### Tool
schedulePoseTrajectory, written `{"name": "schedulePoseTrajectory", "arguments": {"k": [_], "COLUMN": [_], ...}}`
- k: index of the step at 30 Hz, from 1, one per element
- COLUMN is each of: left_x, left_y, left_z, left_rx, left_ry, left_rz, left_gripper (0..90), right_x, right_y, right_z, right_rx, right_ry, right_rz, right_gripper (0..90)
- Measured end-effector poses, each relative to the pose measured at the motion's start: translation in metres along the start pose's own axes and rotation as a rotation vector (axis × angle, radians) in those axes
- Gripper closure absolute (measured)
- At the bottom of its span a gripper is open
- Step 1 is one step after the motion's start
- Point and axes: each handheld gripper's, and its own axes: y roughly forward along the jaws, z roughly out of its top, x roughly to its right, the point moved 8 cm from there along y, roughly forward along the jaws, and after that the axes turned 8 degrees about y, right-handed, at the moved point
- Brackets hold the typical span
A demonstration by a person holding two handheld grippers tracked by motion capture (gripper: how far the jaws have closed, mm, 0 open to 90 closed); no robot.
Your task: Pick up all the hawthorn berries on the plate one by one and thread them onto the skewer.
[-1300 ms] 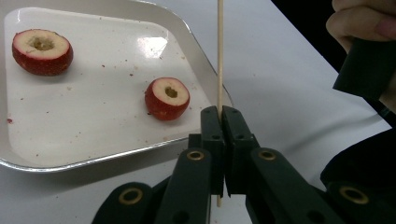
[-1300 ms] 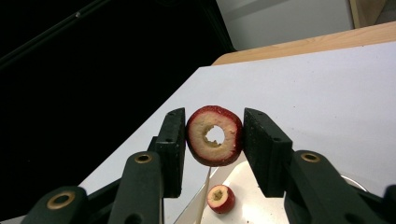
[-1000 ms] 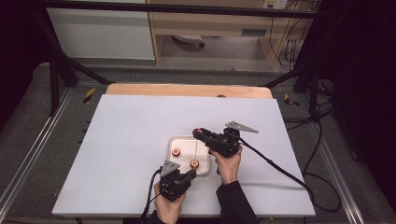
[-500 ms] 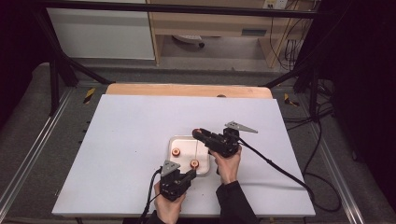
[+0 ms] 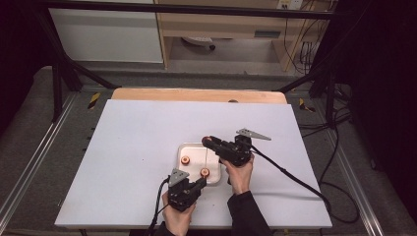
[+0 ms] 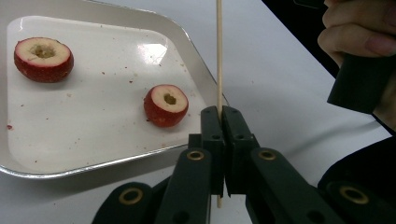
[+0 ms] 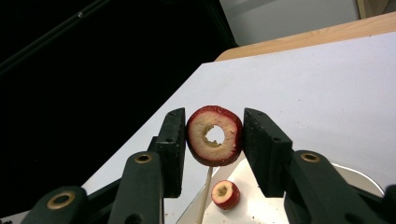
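My left gripper (image 6: 221,112) is shut on a thin wooden skewer (image 6: 218,56) that stands upright beside the tray's near right corner. My right gripper (image 7: 214,126) is shut on a cored red fruit piece (image 7: 215,135), held on edge with its hole facing the camera. The skewer (image 7: 204,196) rises to that piece's underside; I cannot tell whether it has entered. Two more cored fruit pieces (image 6: 43,59) (image 6: 166,105) lie cut side up on the white tray (image 6: 93,154). In the high view the right gripper (image 5: 209,142) hovers over the tray's far right, and the left gripper (image 5: 199,184) is at its near edge.
The tray (image 5: 189,147) sits mid-table on a white board (image 5: 123,147), with a wooden strip (image 5: 196,95) along the far edge. Cables trail from both grippers toward the right and the near side. Dark frame posts stand at the far corners.
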Motion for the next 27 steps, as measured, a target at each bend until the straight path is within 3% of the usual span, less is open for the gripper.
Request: {"name": "schedulePoseTrajectory", "arguments": {"k": [14, 20, 27], "left_x": [-0.004, -0.006, -0.008], "left_y": [0.001, 0.001, 0.006], "left_z": [0.006, 0.011, 0.013], "left_rx": [0.007, 0.004, -0.013], "left_ry": [-0.023, 0.004, 0.020], "left_rz": [-0.021, -0.007, -0.008], "left_gripper": [88.8, 88.8, 89.0], "right_x": [-0.001, -0.001, -0.003], "right_y": [0.000, 0.001, -0.003], "right_z": [-0.007, -0.013, -0.013], "right_rx": [-0.046, -0.095, -0.105], "right_ry": [-0.003, -0.004, -0.016], "right_rz": [0.013, 0.024, 0.021], "right_gripper": [61.1, 61.2, 61.7]}}
